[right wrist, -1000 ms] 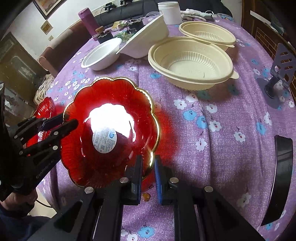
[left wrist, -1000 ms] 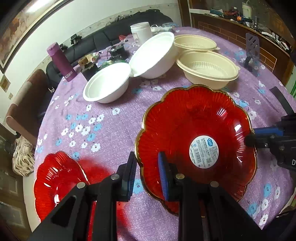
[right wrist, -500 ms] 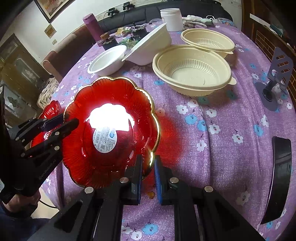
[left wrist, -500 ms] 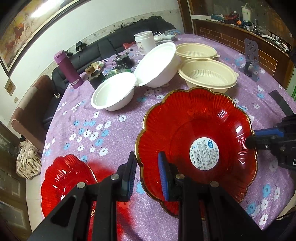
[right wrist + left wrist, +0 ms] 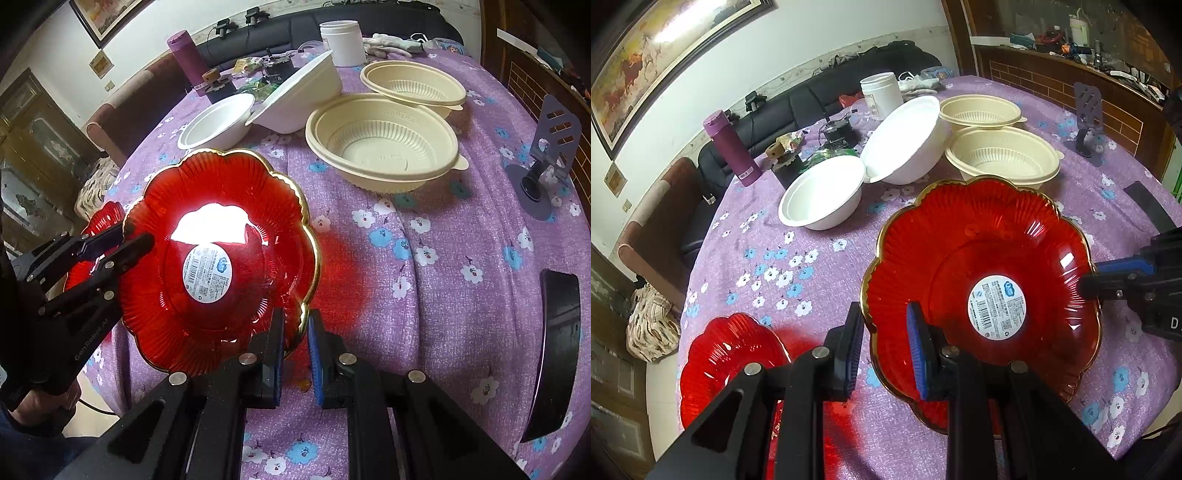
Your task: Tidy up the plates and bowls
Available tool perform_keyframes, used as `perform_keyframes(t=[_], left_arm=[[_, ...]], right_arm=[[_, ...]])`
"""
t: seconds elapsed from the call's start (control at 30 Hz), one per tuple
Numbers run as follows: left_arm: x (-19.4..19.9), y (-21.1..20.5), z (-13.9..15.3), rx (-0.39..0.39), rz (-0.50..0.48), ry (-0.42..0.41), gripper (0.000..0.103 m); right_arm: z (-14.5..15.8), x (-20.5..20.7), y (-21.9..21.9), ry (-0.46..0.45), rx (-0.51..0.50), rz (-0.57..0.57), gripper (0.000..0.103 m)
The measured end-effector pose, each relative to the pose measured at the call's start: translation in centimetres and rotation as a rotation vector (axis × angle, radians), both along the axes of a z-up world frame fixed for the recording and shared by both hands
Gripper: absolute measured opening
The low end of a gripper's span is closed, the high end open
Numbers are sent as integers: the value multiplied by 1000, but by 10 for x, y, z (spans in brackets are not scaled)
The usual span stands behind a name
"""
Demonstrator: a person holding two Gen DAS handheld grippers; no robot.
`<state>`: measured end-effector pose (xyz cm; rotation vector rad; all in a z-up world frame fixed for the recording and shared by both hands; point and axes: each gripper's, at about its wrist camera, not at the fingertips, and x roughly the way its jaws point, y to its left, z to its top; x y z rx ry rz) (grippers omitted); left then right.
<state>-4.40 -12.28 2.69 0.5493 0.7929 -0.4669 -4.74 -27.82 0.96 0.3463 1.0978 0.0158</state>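
A large red gold-rimmed plate (image 5: pixel 982 288) with a white label is held above the purple flowered table, between both grippers. My left gripper (image 5: pixel 882 347) straddles its near-left rim with a visible gap between the pads. My right gripper (image 5: pixel 295 350) is shut on its right rim; it shows at the right edge of the left wrist view (image 5: pixel 1108 277). The plate also shows in the right wrist view (image 5: pixel 221 258). A second red plate (image 5: pixel 727 365) lies on the table at the lower left. Two white bowls (image 5: pixel 823 199) (image 5: pixel 905 144) and two cream bowls (image 5: pixel 1001 155) (image 5: pixel 979 110) stand behind.
A purple bottle (image 5: pixel 731 147), a white jar (image 5: pixel 881 92) and small clutter stand at the table's far side. A phone stand (image 5: pixel 546 158) is at the right, and a dark flat object (image 5: pixel 554 347) lies near the right edge.
Both grippers have risen with the large red plate; the table and the bowls now look farther below. The grips look the same.
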Motion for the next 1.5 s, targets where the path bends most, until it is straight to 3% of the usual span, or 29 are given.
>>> perform_keyframes(t=[0.8, 1.17, 1.5], left_arm=[[2, 43, 23, -29, 101, -58, 23], [15, 97, 35, -65, 217, -66, 23], [31, 166, 35, -82, 370, -43, 25]], right_arm=[[17, 26, 37, -38, 0, 82, 14], [32, 53, 79, -62, -29, 186, 14], [40, 95, 148, -74, -56, 337, 14]])
